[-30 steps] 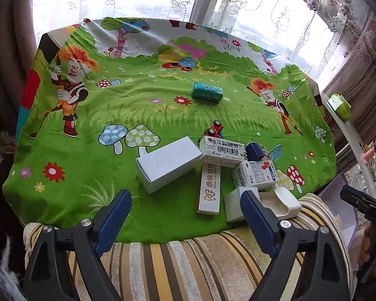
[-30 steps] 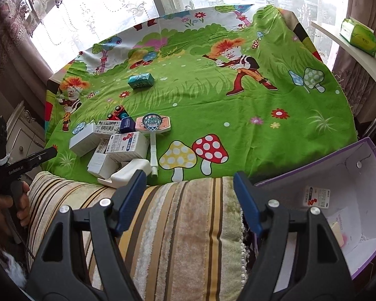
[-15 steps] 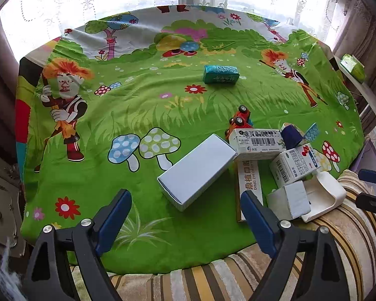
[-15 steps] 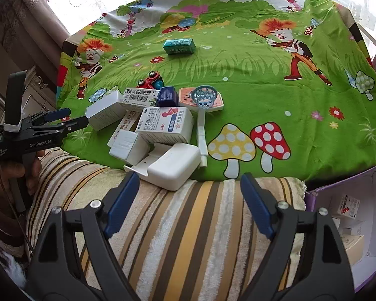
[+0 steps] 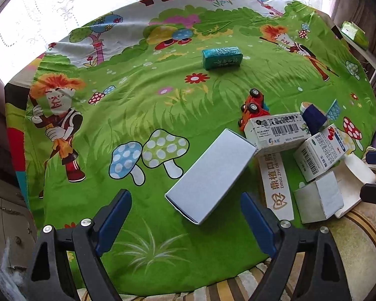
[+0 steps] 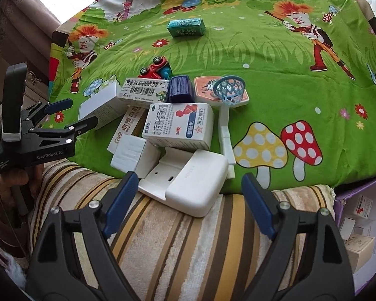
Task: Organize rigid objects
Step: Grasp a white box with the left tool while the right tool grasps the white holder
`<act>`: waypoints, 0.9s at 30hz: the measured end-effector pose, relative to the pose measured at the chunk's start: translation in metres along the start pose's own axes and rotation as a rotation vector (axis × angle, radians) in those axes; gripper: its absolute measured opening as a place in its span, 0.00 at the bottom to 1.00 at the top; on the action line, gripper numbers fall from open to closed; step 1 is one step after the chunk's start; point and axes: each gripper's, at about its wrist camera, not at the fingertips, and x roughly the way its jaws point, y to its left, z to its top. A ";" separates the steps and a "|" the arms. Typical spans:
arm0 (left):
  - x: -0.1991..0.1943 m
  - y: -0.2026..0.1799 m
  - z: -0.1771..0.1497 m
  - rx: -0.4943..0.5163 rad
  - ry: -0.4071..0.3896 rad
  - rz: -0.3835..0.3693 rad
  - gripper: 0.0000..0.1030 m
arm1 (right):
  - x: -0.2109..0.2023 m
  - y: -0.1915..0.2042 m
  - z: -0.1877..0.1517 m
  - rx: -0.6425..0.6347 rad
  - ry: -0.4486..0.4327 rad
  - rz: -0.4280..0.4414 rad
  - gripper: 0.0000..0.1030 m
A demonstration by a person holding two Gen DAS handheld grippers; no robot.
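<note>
While both claws hang over the near edge with nothing between their jaws, the right claw (image 6: 189, 200) has just spread wider and stands apart above a striped towel (image 6: 178, 238), the left claw (image 5: 185, 215) likewise apart; just past the right claw lies a white plastic case (image 6: 195, 183) at the edge of the green cartoon cloth (image 6: 263, 50); touching it are a small white box (image 6: 131, 153) and a medicine box (image 6: 180, 125); beside them a toy basketball hoop (image 6: 225, 92); before the left claw a long white box (image 5: 210, 173); further a red toy car (image 5: 253, 107); far off, alone, a teal box (image 5: 221, 57).
</note>
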 end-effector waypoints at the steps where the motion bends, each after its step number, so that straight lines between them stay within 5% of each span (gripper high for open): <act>1: 0.002 0.000 0.001 0.010 0.003 0.004 0.87 | 0.002 0.000 0.001 0.003 0.004 0.000 0.84; 5: 0.009 -0.001 0.003 0.035 0.012 0.009 0.87 | 0.011 -0.002 0.004 0.018 0.034 -0.007 0.84; 8: 0.013 -0.003 0.004 0.053 0.020 -0.002 0.70 | 0.017 -0.003 0.005 0.021 0.049 -0.017 0.82; 11: 0.015 -0.006 0.003 0.070 0.035 -0.030 0.52 | 0.020 -0.003 0.003 0.017 0.062 -0.022 0.65; 15: 0.011 -0.008 0.002 0.071 0.019 -0.048 0.45 | 0.020 -0.004 0.001 0.016 0.068 -0.028 0.45; 27: -0.014 0.012 -0.015 -0.080 -0.010 -0.070 0.41 | 0.003 -0.008 -0.009 0.014 0.026 0.009 0.40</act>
